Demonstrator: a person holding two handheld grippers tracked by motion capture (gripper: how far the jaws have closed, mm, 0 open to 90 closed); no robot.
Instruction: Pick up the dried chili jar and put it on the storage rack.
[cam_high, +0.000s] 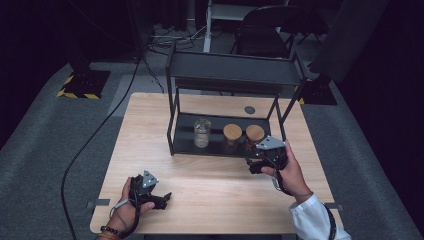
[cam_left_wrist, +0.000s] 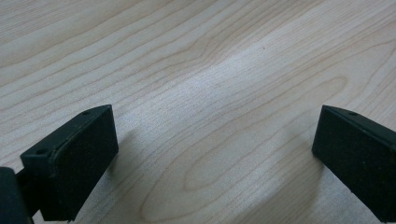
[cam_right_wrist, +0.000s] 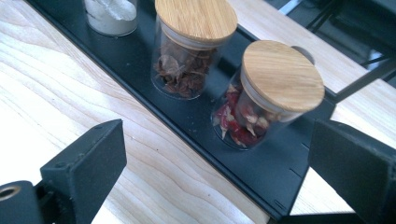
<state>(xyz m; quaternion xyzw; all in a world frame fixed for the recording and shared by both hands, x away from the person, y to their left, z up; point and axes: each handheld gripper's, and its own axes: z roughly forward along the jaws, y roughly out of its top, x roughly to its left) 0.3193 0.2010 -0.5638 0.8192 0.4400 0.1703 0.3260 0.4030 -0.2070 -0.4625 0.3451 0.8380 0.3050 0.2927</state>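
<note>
A black two-tier metal rack (cam_high: 227, 70) stands at the back of the wooden table. On its lower shelf (cam_right_wrist: 140, 84) stand three glass jars. The left jar (cam_high: 202, 133) holds white powder and carries no wooden lid. The middle jar (cam_high: 232, 136), with brown contents (cam_right_wrist: 182, 70), has a wooden lid. The right jar (cam_high: 254, 135), with red and white contents (cam_right_wrist: 243, 121), also has a wooden lid. My right gripper (cam_high: 256, 165) hovers open just in front of the right jar, nothing between its jaws. My left gripper (cam_high: 165, 198) rests open at the front left over bare wood (cam_left_wrist: 215, 93).
A dark round grommet (cam_high: 249, 109) sits in the table behind the rack. A black chair (cam_high: 262, 30) and cables lie on the floor beyond. The table's front edge runs close to both hands.
</note>
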